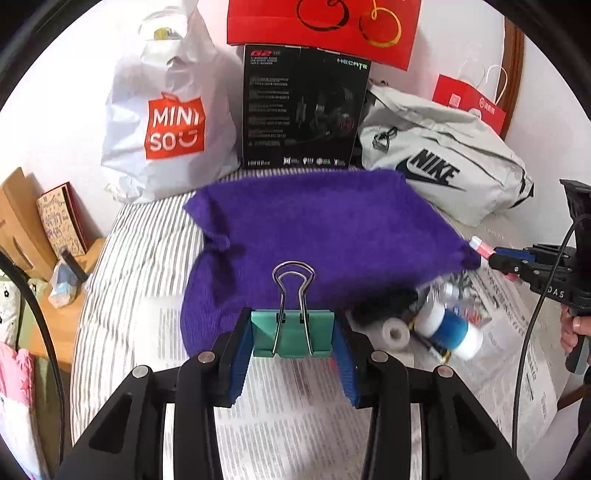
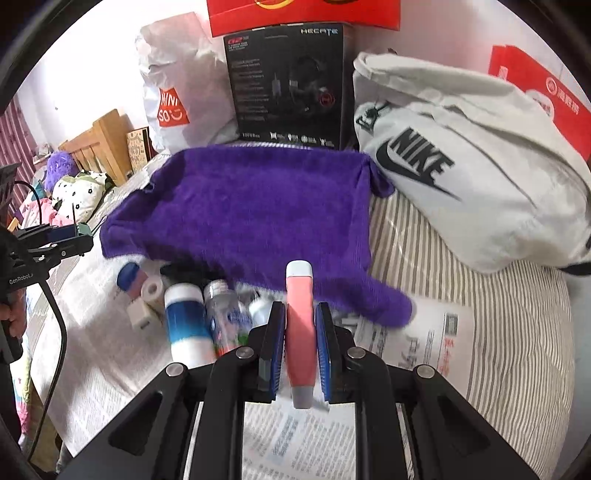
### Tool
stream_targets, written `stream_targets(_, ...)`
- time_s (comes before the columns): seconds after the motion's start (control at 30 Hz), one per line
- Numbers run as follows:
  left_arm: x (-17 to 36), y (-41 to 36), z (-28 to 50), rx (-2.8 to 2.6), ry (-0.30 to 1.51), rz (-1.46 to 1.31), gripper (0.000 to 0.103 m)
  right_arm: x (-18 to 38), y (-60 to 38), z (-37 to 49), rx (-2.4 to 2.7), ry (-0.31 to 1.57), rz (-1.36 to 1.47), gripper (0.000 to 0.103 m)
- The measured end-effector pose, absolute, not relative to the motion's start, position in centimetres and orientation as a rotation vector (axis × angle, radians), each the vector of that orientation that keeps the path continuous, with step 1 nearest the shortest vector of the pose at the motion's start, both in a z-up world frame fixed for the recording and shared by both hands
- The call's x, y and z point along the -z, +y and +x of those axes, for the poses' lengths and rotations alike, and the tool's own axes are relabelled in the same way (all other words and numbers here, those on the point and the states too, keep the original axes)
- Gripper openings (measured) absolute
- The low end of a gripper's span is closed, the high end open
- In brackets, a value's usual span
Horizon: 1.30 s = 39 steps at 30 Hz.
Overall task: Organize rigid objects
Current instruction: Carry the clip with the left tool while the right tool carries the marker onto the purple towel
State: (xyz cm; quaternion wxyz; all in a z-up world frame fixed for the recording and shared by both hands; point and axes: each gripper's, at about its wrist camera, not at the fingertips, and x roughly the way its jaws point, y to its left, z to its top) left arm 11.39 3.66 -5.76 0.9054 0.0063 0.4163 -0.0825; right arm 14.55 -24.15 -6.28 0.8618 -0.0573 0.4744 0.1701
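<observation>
My left gripper [image 1: 293, 332] is shut on a teal binder clip [image 1: 291, 334] with its wire handles pointing up, held above the newspaper. My right gripper [image 2: 300, 325] is shut on a pink tube with a white cap [image 2: 300, 325], standing upright between the blue pads. A purple cloth [image 2: 251, 206] is draped over a pile of small items on the bed. Peeking out beneath it are a blue and white bottle [image 2: 186, 325], a clear bottle [image 2: 225, 317], a white tape roll [image 2: 153, 290] and a small white box [image 2: 139, 314]. The right gripper [image 1: 495, 256] also appears at the cloth's right corner in the left wrist view.
Newspaper [image 1: 280, 406] covers a striped bedsheet [image 2: 498, 332]. Behind stand a white Miniso bag [image 1: 166, 110], a black headset box [image 1: 303, 107], a red bag [image 1: 325, 26] and a grey Nike bag [image 2: 461, 158]. A wooden bedside stand [image 1: 55, 306] lies left. The left gripper [image 2: 55, 243] shows at the left edge.
</observation>
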Motion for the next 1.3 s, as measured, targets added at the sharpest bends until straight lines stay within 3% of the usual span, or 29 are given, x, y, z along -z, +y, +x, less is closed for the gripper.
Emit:
stream_targets(0.33,5.2,3.8,18.1,0.176,0.843,0.021,0.039,6.5,-22.4,20.7,-0.374,0.987,-0.124,0.016)
stream_targets(1.3,12.0,2.9,31.9,0.188,0.998,0.03,0.039,14.0,-17.0,34.1,-0.351,1.096,-0.229,0.016)
